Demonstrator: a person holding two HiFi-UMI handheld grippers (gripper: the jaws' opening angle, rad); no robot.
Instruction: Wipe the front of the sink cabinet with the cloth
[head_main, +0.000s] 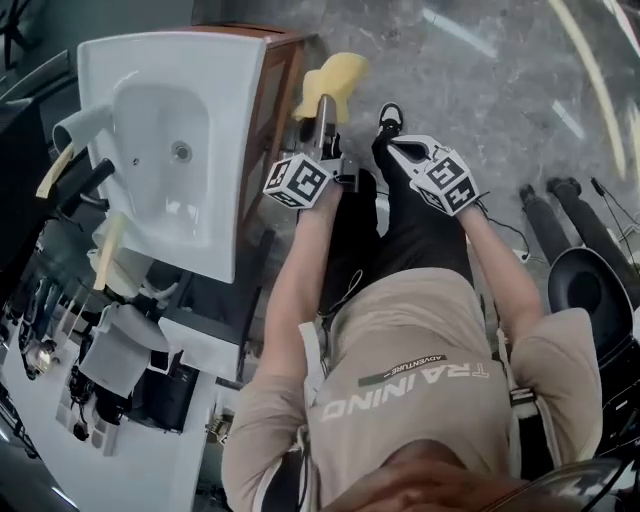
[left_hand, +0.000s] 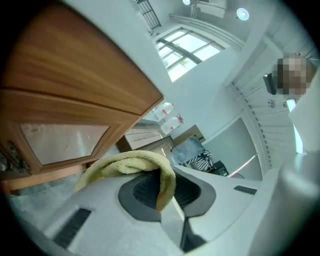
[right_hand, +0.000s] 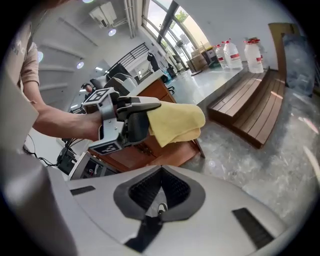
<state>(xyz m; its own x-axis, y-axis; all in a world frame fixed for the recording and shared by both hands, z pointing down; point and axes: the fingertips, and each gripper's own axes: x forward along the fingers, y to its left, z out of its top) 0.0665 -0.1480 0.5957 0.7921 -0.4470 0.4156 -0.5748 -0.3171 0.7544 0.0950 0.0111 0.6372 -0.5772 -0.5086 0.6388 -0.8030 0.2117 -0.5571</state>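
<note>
Left tongs (head_main: 325, 108) are clenched on the yellow cloth (head_main: 338, 78), which hangs just beside the wooden cabinet (head_main: 270, 95) front below the sink (head_main: 235, 150); contact cannot be confirmed. Right tongs (right_hand: 159, 206) are closed on nothing, clear of the cabinet.

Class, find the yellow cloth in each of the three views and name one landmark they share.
Head view: cloth top centre, at the left gripper tip.
Left gripper view: cloth lower centre, between the fingers.
Right gripper view: cloth centre.
Shared landmark: wooden sink cabinet.
</note>
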